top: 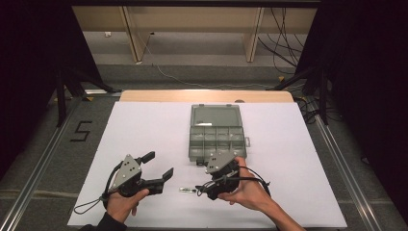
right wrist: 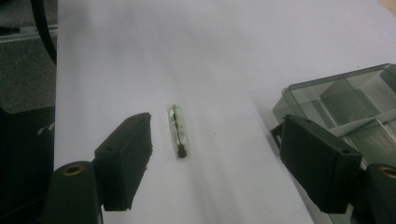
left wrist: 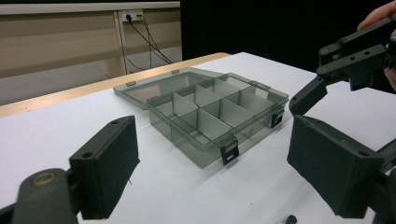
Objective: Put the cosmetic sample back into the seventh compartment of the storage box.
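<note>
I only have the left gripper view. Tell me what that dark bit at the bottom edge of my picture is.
Observer: It is the end of a small clear tube with a dark tip, lying flat on the white table.
Operator: Say where the right gripper stands to it.
Observer: In the right gripper view the right gripper has its jaws open, the tube lying on the table between them, nearer one pad; neither pad touches it.
Operator: Give me the tube's place relative to both hands.
Observer: From the high view it lies between the left gripper and the right one, nearer the person than the open compartment box.
</note>
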